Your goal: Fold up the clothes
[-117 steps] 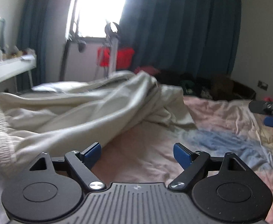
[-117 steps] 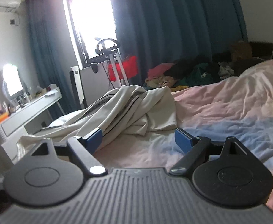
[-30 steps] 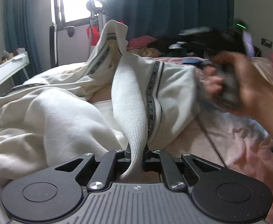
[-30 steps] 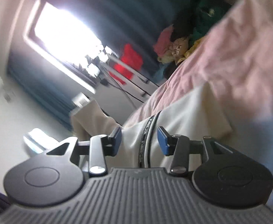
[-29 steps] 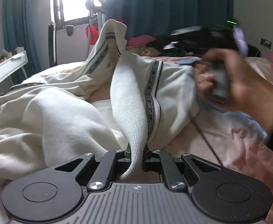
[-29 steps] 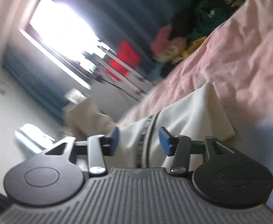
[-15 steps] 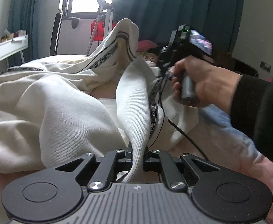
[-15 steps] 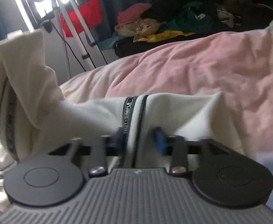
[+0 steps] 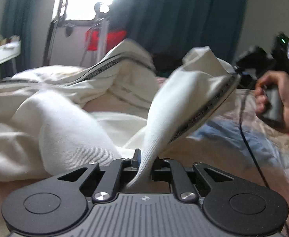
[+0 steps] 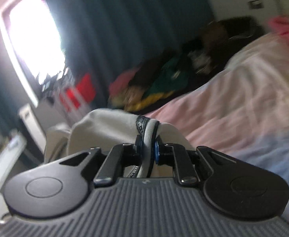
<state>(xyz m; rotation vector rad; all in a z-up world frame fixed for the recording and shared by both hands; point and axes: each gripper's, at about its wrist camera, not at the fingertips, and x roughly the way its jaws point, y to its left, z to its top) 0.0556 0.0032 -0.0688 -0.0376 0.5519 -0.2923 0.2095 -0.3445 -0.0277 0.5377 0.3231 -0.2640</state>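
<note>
A cream-white garment [image 9: 69,116] with a dark lettered stripe [image 9: 205,110] lies rumpled on the bed. My left gripper [image 9: 144,162] is shut on a ribbed edge of it, which rises in a taut band to the right. At the far end of that band, a hand [image 9: 278,100] holds my right gripper. In the right wrist view my right gripper [image 10: 147,150] is shut on the striped hem of the garment [image 10: 105,130], lifted above the bed.
The bed [image 10: 233,106] has a pink and blue patterned sheet. A pile of dark, green and yellow clothes [image 10: 164,86] lies at its far edge under dark blue curtains [image 9: 183,15]. A stand with a red item [image 9: 103,37] is by the window. A white shelf [image 9: 0,51] is at left.
My right gripper has shut on the striped hem and lifted it up and to the right, stretching the cloth between both grippers. The left gripper keeps its hold.
</note>
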